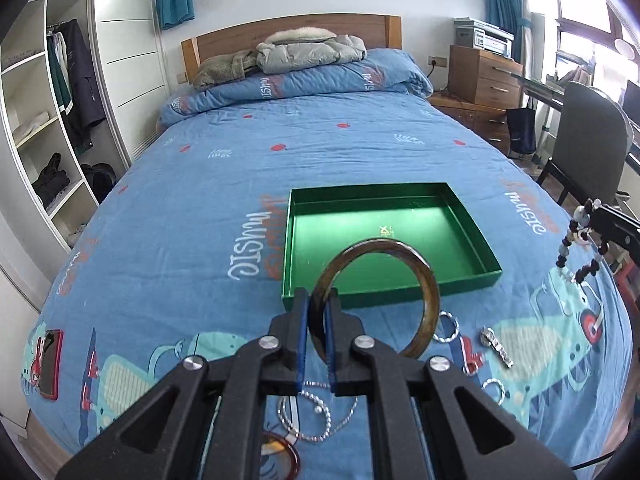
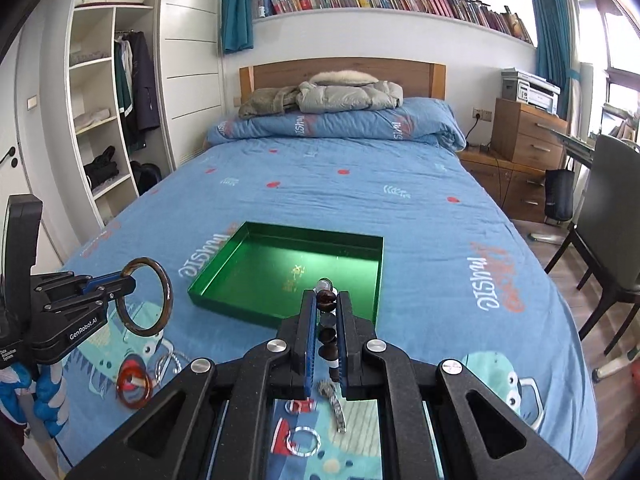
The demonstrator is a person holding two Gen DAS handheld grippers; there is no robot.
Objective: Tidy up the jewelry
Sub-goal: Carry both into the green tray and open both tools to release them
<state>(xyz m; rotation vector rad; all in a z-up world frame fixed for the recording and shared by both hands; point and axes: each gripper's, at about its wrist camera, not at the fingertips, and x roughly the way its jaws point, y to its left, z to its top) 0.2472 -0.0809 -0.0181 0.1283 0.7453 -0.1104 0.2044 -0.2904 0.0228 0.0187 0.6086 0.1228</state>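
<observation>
A green open tray (image 1: 472, 278) (image 2: 280, 314) lies on the blue bedspread, with nothing in it. My left gripper (image 1: 318, 300) (image 2: 128, 282) is shut on a brown bangle (image 1: 430, 300) (image 2: 164, 280), held upright just before the tray's near edge. My right gripper (image 2: 325, 300) (image 1: 596, 210) is shut on a beaded bracelet (image 2: 325, 298) (image 1: 568, 244) of dark and pale beads, held above the tray's near edge. Loose on the bed lie a silver chain (image 1: 320, 412), a red bangle (image 2: 134, 386) (image 1: 286, 454), silver rings (image 1: 446, 326) (image 2: 306, 442) and a silver watch band (image 1: 496, 346) (image 2: 336, 404).
A red phone (image 1: 50, 364) lies at the bed's left edge. A folded duvet and jackets (image 1: 308, 54) sit at the headboard. A wardrobe (image 1: 36, 120) stands to the left; a chair (image 1: 584, 148) and drawers (image 1: 482, 74) to the right.
</observation>
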